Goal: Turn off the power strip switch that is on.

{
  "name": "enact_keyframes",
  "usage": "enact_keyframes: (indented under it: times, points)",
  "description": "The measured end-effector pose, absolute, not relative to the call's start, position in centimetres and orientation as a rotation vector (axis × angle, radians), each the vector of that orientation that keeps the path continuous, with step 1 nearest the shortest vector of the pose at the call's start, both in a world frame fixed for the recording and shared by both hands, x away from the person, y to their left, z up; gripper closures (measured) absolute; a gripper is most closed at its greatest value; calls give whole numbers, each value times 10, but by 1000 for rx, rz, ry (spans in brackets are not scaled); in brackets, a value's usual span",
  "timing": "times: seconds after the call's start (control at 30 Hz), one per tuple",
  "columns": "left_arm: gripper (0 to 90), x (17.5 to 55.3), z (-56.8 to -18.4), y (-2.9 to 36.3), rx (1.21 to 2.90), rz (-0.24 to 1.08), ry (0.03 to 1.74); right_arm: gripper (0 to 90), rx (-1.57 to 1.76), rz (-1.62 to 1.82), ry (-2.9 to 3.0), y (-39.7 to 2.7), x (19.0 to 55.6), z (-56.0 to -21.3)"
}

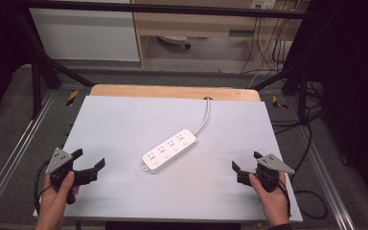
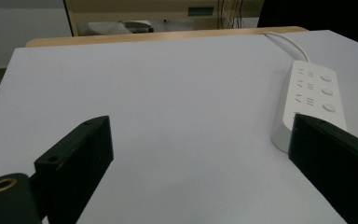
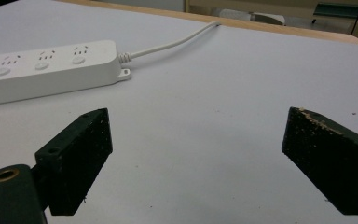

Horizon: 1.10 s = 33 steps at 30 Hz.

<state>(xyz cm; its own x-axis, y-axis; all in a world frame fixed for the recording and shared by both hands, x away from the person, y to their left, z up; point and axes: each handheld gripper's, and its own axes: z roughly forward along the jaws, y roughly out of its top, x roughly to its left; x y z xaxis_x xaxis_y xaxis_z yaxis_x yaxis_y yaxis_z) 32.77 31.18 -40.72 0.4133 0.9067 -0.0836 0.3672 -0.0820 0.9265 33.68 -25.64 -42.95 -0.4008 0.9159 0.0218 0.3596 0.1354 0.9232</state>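
Left black two-jaw gripper (image 1: 90, 159): held in the person's left hand (image 1: 57, 199) at the near left edge of the bench; grey three-cornered plate on top. Jaws spread wide, nothing between them, pointing across the bench toward the middle.

Right black two-jaw gripper (image 1: 246, 162): held in the person's right hand (image 1: 270, 199) at the near right edge; same grey plate. Jaws spread wide, nothing between them. The right gripper view shows pale crumbs or dust on the inner faces of the jaws and a few specks on the sheet beneath.

Bench (image 1: 124, 124): flat pale grey-white sheet over a light wooden top, whose far edge shows as a tan strip.

White plastic four-outlet power strip (image 1: 170, 149): lies flat near the middle of the bench, set on a diagonal, between the two grippers and well apart from both. Each outlet has a round white button beside it. Small mounting tabs at the ends. No brand name or readable lettering can be made out; the marks beside the slots are too small to tell.

White round power cable (image 1: 205, 117): runs from the far end of the strip, curving to a hole at the far edge of the bench.

Beyond the bench: black metal frame (image 1: 172, 9), light wooden cabinet (image 1: 196, 24), loose dark cables on a grey floor.
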Motion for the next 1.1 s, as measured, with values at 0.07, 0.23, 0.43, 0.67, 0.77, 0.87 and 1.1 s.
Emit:
enact_keyframes:
  times: [0.07,0.23,0.43,0.67,0.77,0.87,1.1]
  points:
    - [63,328,-407,312,1651,670,1134,70,1219,1239,1850,-255,336,-430]
    - [64,327,-407,313,1646,670,1136,54,1220,1244,1864,-253,336,-429]
    - [64,327,-407,313,1648,670,1131,80,1157,1292,1858,-249,333,-426]
    - [64,327,-406,313,1642,665,1128,53,1158,1303,1857,-245,332,-425]
    - [63,325,-403,313,1632,661,1103,48,1165,1295,1867,-245,332,-425]
    - [63,323,-401,312,1625,662,1090,44,1169,1298,1878,-243,332,-426]
    - [59,321,-395,302,1600,661,1063,22,1172,1268,1919,-237,334,-428]
